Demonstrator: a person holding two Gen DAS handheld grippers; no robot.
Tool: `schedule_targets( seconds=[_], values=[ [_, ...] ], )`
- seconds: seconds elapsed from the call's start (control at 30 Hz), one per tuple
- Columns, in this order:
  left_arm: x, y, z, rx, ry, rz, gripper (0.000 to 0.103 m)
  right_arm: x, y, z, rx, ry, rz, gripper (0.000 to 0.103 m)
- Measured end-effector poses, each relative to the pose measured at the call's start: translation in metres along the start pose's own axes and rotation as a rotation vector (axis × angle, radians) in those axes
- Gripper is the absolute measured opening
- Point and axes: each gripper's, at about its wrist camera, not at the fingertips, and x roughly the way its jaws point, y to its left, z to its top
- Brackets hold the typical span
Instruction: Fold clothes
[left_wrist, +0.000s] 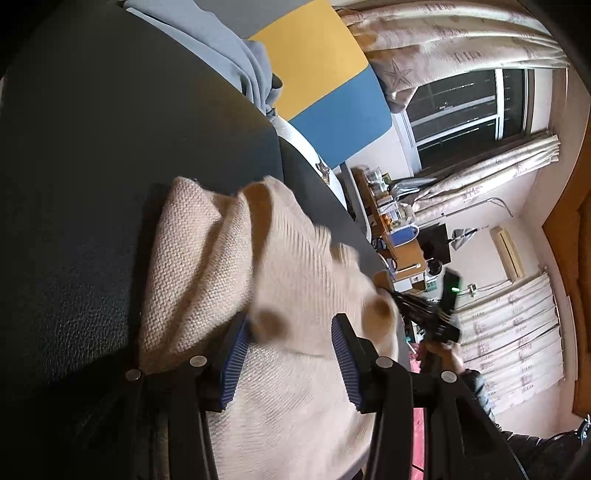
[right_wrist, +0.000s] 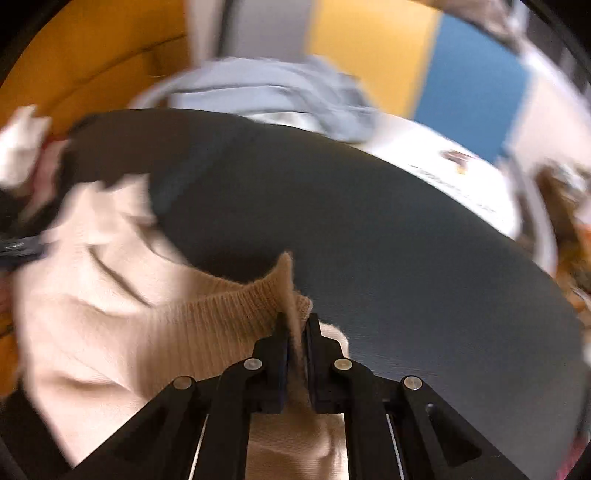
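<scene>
Right gripper (right_wrist: 295, 332): fingers pressed together, pinching the tan ribbed band (right_wrist: 236, 306) of a cream knit sweater (right_wrist: 92, 295); cannot tell whether hem or cuff. Left gripper (left_wrist: 291, 354): blue-padded fingers (left_wrist: 234, 363) spread partway, cream knit lying between them; cannot tell whether the pads press on it. Sweater bunched and partly lifted over the near edge of the black counter (right_wrist: 369, 229), brown spots (left_wrist: 271, 323) showing on the cloth. Farther back on the counter, a pale blue garment (right_wrist: 280, 96) in a heap, just beside a white printed sheet (right_wrist: 461, 177). Likely handling: soft, light, limp, stretchy; sags wherever unsupported, not fragile, not slippery. Best taken at the ribbed band or at corners and seams, where the denser knit holds firm and pulls the panel flat.
</scene>
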Motion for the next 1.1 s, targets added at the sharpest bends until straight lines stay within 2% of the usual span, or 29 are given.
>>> schedule_targets(
  seconds=[0.07, 0.1, 0.13, 0.17, 0.2, 0.23, 0.33, 0.37, 0.47, 0.6, 0.63, 0.73, 0.83, 0.87, 0.93, 1.0, 1.1],
  values=[
    [0.0, -0.001, -0.001, 0.012, 0.008, 0.008, 0.045, 0.011, -0.031, -0.015, 0.142, 0.027, -0.008, 0.009],
    [-0.001, -0.002, -0.002, 0.017, 0.006, 0.016, 0.045, 0.013, -0.044, -0.022, 0.227, 0.031, 0.015, 0.018],
    [-0.003, -0.002, -0.002, 0.015, 0.003, 0.022, 0.045, 0.011, -0.058, -0.031, 0.321, 0.012, 0.066, 0.036],
    [-0.006, -0.002, -0.002, 0.004, -0.01, 0.026, 0.045, 0.006, -0.072, -0.041, 0.423, -0.027, 0.142, 0.049],
    [-0.013, -0.002, -0.002, -0.003, -0.041, 0.032, 0.045, -0.002, -0.083, -0.051, 0.507, -0.065, 0.196, 0.071],
    [-0.021, -0.002, -0.002, -0.007, -0.08, 0.04, 0.046, -0.012, -0.088, -0.062, 0.555, -0.096, 0.228, 0.081],
    [-0.045, 0.008, -0.004, -0.037, -0.174, 0.066, 0.047, -0.043, -0.085, -0.095, 0.59, -0.157, 0.326, 0.081],
    [-0.049, 0.01, -0.007, -0.035, -0.185, 0.1, 0.047, -0.054, -0.08, -0.108, 0.576, -0.164, 0.351, 0.081],
    [-0.053, 0.012, -0.017, 0.014, -0.166, 0.245, 0.047, -0.075, -0.043, -0.137, 0.504, -0.15, 0.416, 0.081],
    [-0.045, 0.003, -0.035, 0.14, -0.103, 0.343, 0.048, -0.075, 0.026, -0.16, 0.408, -0.106, 0.387, 0.08],
    [-0.043, -0.002, -0.04, 0.184, -0.099, 0.36, 0.049, -0.074, 0.034, -0.167, 0.405, -0.103, 0.373, 0.078],
    [-0.037, -0.01, -0.049, 0.262, -0.058, 0.343, 0.063, -0.08, 0.04, -0.179, 0.436, -0.131, 0.35, 0.069],
    [-0.032, -0.019, -0.051, 0.315, -0.039, 0.366, 0.069, -0.079, 0.028, -0.191, 0.496, -0.162, 0.401, 0.069],
    [-0.03, -0.022, -0.051, 0.324, -0.031, 0.374, 0.069, -0.077, 0.023, -0.188, 0.509, -0.177, 0.433, 0.071],
    [-0.031, -0.026, -0.049, 0.33, -0.017, 0.384, 0.069, -0.077, 0.017, -0.19, 0.526, -0.234, 0.533, 0.093],
    [-0.033, -0.029, -0.046, 0.335, -0.001, 0.388, 0.069, -0.079, 0.017, -0.196, 0.521, -0.276, 0.59, 0.103],
    [-0.036, -0.031, -0.04, 0.33, 0.019, 0.376, 0.064, -0.077, 0.03, -0.194, 0.45, -0.293, 0.571, 0.103]
  ],
)
